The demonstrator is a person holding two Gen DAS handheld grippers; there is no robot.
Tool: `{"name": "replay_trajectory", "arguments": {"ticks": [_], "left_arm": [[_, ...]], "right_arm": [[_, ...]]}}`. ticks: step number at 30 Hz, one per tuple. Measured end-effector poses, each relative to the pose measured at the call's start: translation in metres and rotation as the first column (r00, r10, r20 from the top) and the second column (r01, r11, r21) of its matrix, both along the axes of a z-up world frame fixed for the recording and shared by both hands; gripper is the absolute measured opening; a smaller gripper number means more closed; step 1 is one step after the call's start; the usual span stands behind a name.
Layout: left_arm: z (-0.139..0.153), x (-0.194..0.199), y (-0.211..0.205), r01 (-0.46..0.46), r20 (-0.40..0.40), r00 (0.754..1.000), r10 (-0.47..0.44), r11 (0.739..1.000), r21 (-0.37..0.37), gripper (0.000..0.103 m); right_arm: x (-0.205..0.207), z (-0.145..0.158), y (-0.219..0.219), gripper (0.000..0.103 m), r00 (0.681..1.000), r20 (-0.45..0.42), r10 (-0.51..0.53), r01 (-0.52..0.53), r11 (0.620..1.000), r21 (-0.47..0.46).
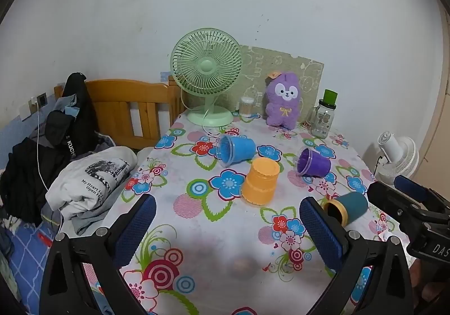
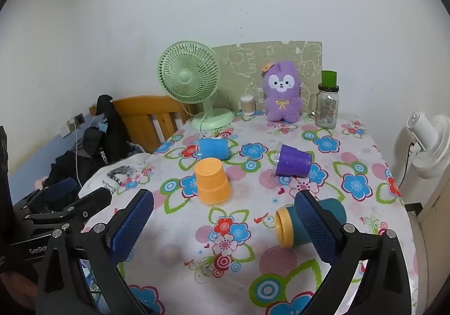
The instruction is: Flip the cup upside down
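Observation:
Several cups lie on the floral tablecloth [image 1: 197,219]. An orange cup [image 1: 260,181] stands upside down mid-table; it also shows in the right wrist view [image 2: 212,181]. A blue cup [image 1: 236,150] [image 2: 213,148], a purple cup [image 1: 313,162] [image 2: 292,161] and a teal cup with a yellow rim [image 1: 346,208] [image 2: 306,223] lie on their sides. My left gripper [image 1: 227,226] is open and empty above the near table. My right gripper [image 2: 225,220] is open and empty; its right finger [image 2: 317,226] partly hides the teal cup. The right gripper also shows at the right edge of the left wrist view [image 1: 413,202].
A green desk fan [image 1: 206,76], a cotton-swab jar [image 1: 246,107], a purple plush toy [image 1: 283,102] and a glass jar with a green lid [image 1: 324,115] stand along the back. A bed with clothes [image 1: 92,177] lies left. A white fan [image 1: 396,157] stands right.

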State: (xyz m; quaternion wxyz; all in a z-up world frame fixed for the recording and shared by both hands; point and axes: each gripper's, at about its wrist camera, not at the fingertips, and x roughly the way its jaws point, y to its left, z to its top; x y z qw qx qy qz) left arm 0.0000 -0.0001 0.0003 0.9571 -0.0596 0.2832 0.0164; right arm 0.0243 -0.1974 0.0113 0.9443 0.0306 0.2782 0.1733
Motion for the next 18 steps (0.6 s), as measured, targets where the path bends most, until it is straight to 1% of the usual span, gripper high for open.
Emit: {"name": "replay_trajectory", "arguments": {"ticks": [1, 8, 18], "left_arm": [[-0.0001, -0.0002, 0.0005, -0.002, 0.003, 1.000, 0.002, 1.000, -0.010, 0.103], [0.0014, -0.0020, 0.0043, -0.005, 0.006, 1.000, 0.005, 1.000, 0.002, 0.103], [0.0007, -0.0012, -0.0016, -0.004, 0.009, 1.000, 0.004, 1.000, 0.008, 0.103]], "right_arm": [[0.0003, 0.0000, 0.0006, 0.101, 1.000, -0.008, -0.003, 0.003, 1.000, -0.017], [-0.0006, 0.0002, -0.0002, 0.101, 1.000, -0.004, 0.002, -0.002, 1.000, -0.006], [0.0000, -0.0016, 0.0003, 0.101, 1.000, -0.009, 0.001, -0.002, 1.000, -0.005]]}}
